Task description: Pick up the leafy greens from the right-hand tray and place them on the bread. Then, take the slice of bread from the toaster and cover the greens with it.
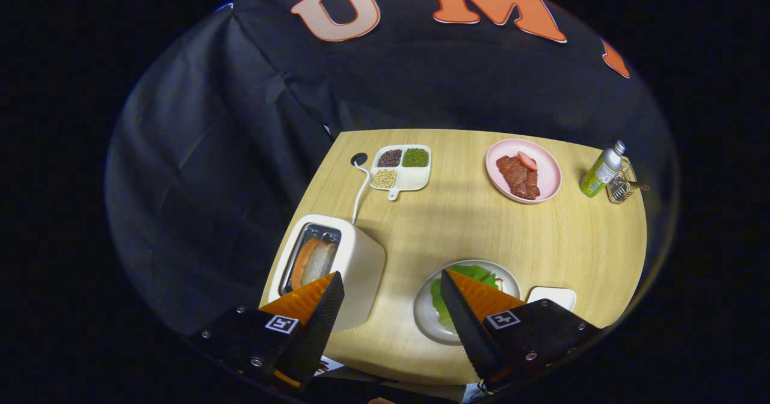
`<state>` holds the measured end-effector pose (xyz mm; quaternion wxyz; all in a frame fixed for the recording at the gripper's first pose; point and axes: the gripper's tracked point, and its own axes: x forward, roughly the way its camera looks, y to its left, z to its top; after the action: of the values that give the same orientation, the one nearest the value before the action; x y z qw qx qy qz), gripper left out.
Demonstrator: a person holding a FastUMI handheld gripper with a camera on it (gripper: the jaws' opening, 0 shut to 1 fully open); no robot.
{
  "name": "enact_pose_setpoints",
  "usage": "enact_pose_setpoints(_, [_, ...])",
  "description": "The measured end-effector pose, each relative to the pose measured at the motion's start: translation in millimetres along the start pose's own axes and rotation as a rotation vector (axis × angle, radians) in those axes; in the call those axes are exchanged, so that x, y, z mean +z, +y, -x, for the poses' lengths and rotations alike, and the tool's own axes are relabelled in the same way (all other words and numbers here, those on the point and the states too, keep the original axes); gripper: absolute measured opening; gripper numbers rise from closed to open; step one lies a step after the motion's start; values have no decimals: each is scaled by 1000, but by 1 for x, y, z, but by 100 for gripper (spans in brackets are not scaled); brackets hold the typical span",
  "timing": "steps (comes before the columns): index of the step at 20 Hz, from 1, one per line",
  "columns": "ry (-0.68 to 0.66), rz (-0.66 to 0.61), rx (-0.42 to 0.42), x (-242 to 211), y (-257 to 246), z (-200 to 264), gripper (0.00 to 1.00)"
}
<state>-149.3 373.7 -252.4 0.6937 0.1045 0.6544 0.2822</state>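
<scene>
Your hand-held gripper [391,284] is spread wide and holds nothing, high above the surface [469,223]. The leafy greens [466,275] lie on the plate [424,317] by one finger. The bread slice [313,263] stands in the toaster [361,260].

The gripper [391,284] hangs high above the table, looking steeply down, its jaws spread wide with nothing between them. The left finger [313,311] rises from about seven o'clock with its tip aimed toward one o'clock; the right finger [475,308] rises from about five o'clock with its tip aimed toward eleven. Neither finger touches anything.
</scene>
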Motion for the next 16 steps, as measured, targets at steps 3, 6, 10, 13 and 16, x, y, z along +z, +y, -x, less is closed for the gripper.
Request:
enact_pose_setpoints(3, [48, 37, 3, 6, 32, -13, 97])
enact_pose_setpoints(6, [95, 52, 5, 3, 57, -25, 96])
enact_pose_setpoints(10, [155, 91, 5, 4, 84, -43, 90])
enact_pose_setpoints(13, [225, 117, -29, -10, 91, -57, 84])
enact_pose_setpoints(16, [265, 112, -105, -13, 80, -71, 77])
